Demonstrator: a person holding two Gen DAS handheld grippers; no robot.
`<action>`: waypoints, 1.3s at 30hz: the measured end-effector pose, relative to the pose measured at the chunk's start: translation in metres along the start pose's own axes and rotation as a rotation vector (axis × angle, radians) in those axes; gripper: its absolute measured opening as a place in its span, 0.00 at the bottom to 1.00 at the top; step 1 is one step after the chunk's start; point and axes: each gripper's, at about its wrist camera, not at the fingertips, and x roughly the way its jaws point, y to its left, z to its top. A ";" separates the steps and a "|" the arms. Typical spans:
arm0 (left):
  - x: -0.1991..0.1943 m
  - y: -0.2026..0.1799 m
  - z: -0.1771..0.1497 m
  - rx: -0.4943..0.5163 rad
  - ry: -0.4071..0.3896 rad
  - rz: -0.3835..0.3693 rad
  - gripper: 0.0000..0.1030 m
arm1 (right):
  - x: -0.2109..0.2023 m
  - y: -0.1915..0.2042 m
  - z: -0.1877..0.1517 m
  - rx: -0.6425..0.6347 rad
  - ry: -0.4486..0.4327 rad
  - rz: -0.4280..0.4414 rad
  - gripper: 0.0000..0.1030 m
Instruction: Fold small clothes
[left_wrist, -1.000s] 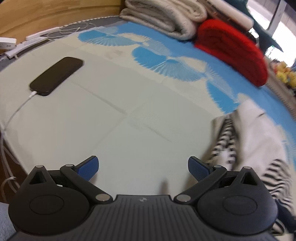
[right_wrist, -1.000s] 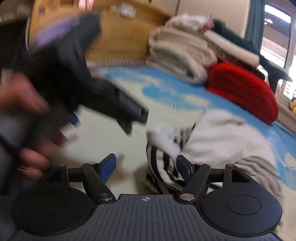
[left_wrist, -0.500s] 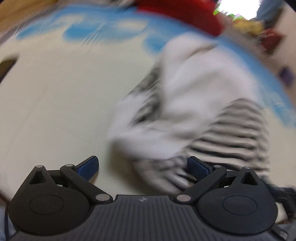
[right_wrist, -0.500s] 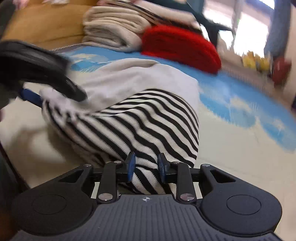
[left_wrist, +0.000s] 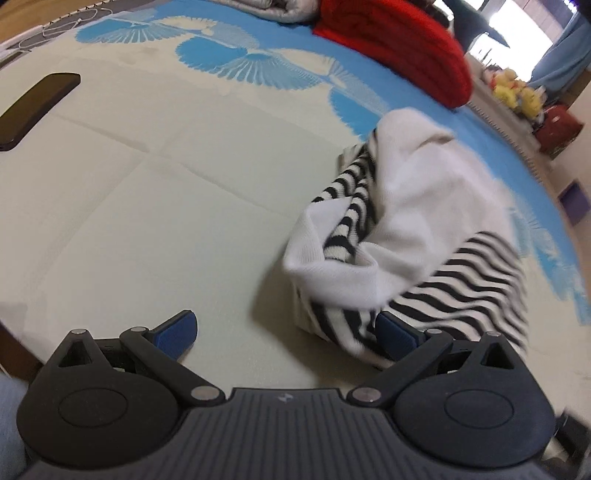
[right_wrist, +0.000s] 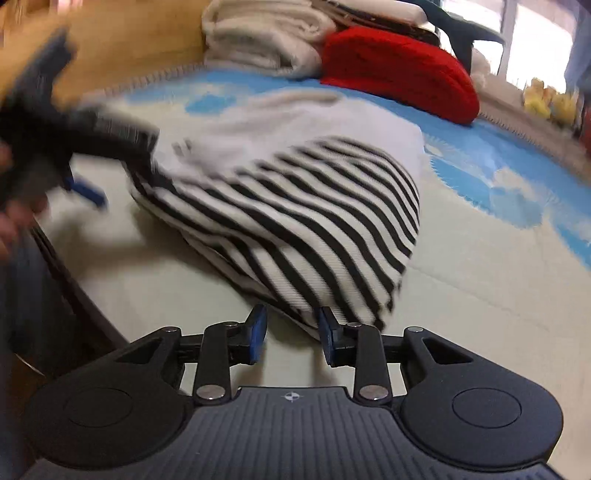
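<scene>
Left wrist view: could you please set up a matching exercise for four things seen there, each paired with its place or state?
Things:
1. phone
2. knit blanket
3. striped garment
4. left gripper

Descriptions:
A. open, holding nothing
B. crumpled, black and white
C. dark, lying flat at the picture's left edge
D. red, at the far side of the bed

Pairs: 1-C, 2-D, 3-B, 4-A

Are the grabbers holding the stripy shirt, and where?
The right gripper sits half closed around the shirt's near striped edge; a firm pinch cannot be told. The left gripper is wide open, holding nothing.
</scene>
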 end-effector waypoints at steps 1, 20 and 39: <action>-0.007 0.000 0.000 -0.006 -0.004 -0.020 1.00 | -0.011 -0.010 0.010 0.050 -0.034 0.020 0.46; 0.020 -0.066 0.164 0.153 -0.091 -0.070 1.00 | 0.104 -0.147 0.143 0.439 -0.070 0.060 0.71; 0.139 -0.087 0.222 0.114 0.002 -0.323 0.03 | 0.180 -0.156 0.145 0.502 -0.002 0.024 0.50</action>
